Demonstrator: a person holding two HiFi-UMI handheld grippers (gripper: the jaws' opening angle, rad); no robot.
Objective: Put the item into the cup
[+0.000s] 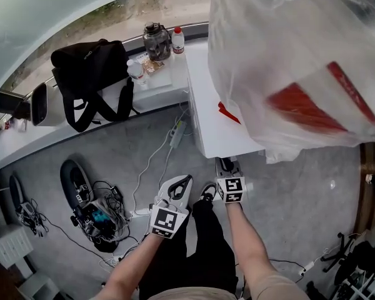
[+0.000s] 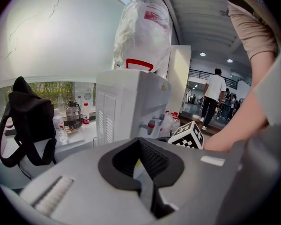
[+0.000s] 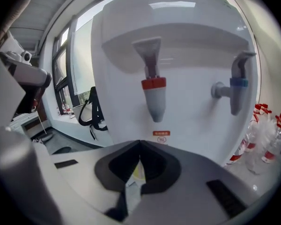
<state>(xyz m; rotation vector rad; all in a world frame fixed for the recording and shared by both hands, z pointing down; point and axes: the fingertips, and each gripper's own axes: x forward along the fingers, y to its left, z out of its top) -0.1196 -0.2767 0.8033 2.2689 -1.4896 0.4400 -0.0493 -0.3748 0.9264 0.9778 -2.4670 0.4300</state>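
Left gripper [image 1: 182, 183]: lower centre of the head view, held over the grey floor [image 1: 300, 199]. In its own view [image 2: 140, 142] the jaws are pressed together at the tips with nothing between them.

Right gripper [image 1: 227, 167]: just right of the left one and a little higher in the frame, close to the base of the white water dispenser [image 1: 215, 124]. In its own view [image 3: 140, 144] the jaws also meet and hold nothing. Its marker cube [image 2: 188, 136] shows in the lower right of the left gripper view.

Right gripper view: dispenser front [image 3: 178, 55] fills the frame. Red tap [image 3: 154, 97] is at centre, directly above the jaw tips; blue tap [image 3: 236, 90] is at right. Small red-capped bottles [image 3: 267, 144] stand at the right edge.

Head view: a big plastic-wrapped water bottle [image 1: 294, 61] on the dispenser takes up the upper right. A black bag [image 1: 90, 67] lies on the white ledge at upper left, with a dark jug [image 1: 156, 40] and a red-capped bottle [image 1: 178, 40] to its right. A power strip [image 1: 177, 133] with cables lies on the floor left of the dispenser.

Cup and item: I cannot tell where they are from any view.
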